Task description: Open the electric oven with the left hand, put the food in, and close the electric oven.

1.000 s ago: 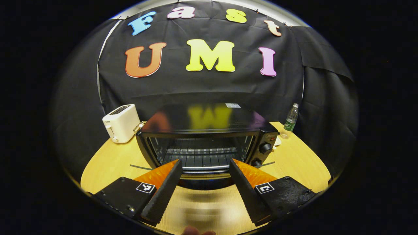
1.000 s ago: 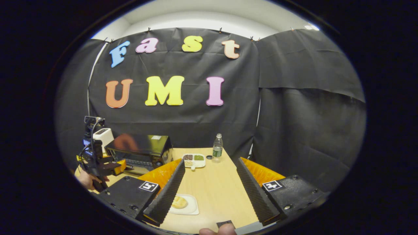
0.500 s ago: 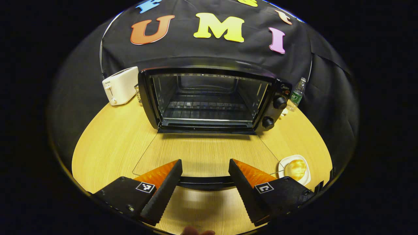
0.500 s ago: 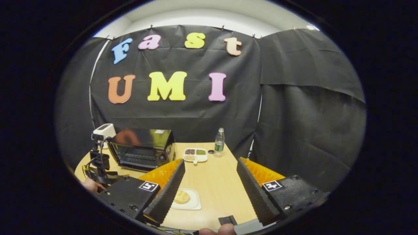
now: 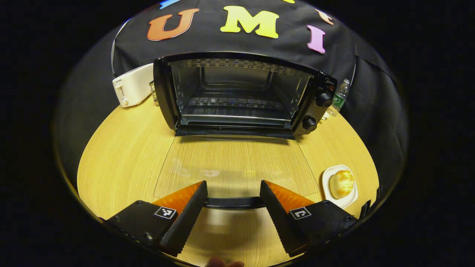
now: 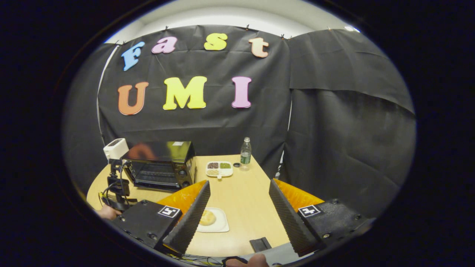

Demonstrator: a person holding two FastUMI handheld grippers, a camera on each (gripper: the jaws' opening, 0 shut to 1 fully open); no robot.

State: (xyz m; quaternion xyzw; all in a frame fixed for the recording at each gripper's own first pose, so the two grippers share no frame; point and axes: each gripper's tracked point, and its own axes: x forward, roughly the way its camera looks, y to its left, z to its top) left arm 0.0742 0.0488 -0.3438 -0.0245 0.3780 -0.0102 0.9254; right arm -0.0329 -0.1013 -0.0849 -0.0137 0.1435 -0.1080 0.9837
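The black electric oven (image 5: 237,92) stands open at the back of the wooden table, its wire rack bare. Its glass door (image 5: 237,163) lies flat toward me. The door's black handle (image 5: 232,202) runs crosswise between the spread fingers of my left gripper (image 5: 233,183), which is open. A bun (image 5: 341,183) sits on a white plate (image 5: 328,178) to the right of the door. In the right gripper view, my right gripper (image 6: 239,183) hangs open above the table, with the bun (image 6: 207,217) just below its left finger. The oven (image 6: 163,163) and the left gripper (image 6: 117,189) are at the far left.
A white toaster (image 5: 131,89) stands left of the oven. A water bottle (image 6: 244,154) and a divided snack tray (image 6: 219,168) sit at the back right of the table. A small black object (image 6: 259,244) lies at the near table edge.
The oven door has swung from nearly upright down to flat, with my left gripper following the handle downward. The right gripper has drifted slightly and stays open.
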